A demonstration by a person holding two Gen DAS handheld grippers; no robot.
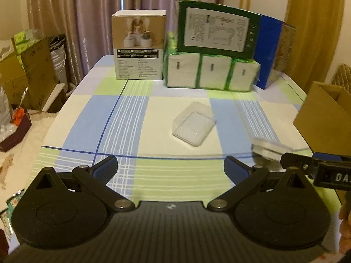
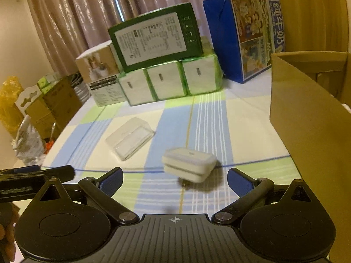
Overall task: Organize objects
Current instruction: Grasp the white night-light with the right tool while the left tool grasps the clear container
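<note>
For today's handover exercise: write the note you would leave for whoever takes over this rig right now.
Left gripper: open, empty, above the near table edge.
Right gripper: open, empty, just short of the small white hinged plastic case, which looks blurred and tilted.
Clear plastic rectangular lid lies apart, further left on the checked tablecloth.
Open brown cardboard box stands at the right.
Done: nothing visibly put away.
Left: likely grasp the case and lid, then stow them.

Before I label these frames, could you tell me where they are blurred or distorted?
Right wrist view: the white case is motion-blurred, casting a dark shadow; fisheye bends the tablecloth lines. Left wrist view: the clear lid is soft, corners vignetted.
</note>
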